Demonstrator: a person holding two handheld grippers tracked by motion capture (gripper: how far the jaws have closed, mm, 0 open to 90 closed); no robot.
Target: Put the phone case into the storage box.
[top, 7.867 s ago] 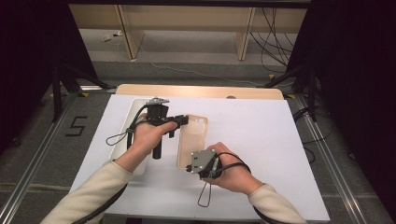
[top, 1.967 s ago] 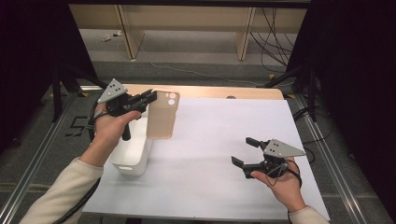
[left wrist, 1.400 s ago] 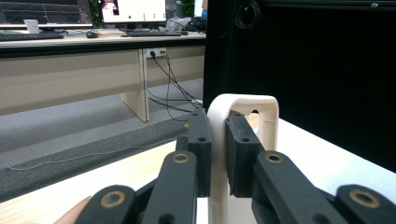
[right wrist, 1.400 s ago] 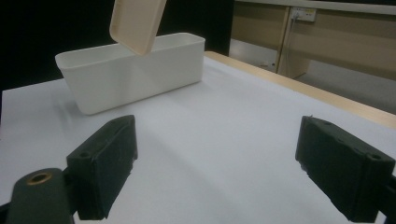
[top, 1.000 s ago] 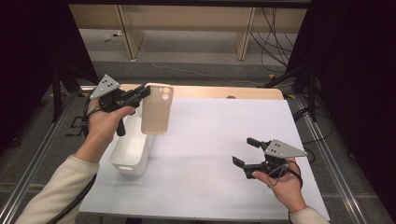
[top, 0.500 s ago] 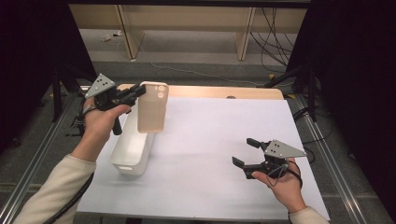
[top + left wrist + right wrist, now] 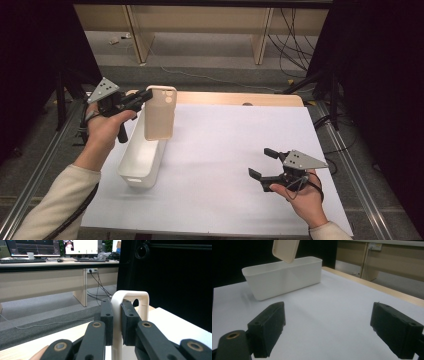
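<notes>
Phone case (image 7: 117, 315) between left fingers (image 7: 106, 320)

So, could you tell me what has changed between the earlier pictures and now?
The left gripper took the phone case off the table and carried it up and left; it now hangs upright over the white bin. The right gripper let go, withdrew right and stands open. The bin stayed put.

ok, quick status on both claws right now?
Left claw: closed on the phone case, held upright above the white bin.
Right claw: open, holding nothing, over the table.
</notes>
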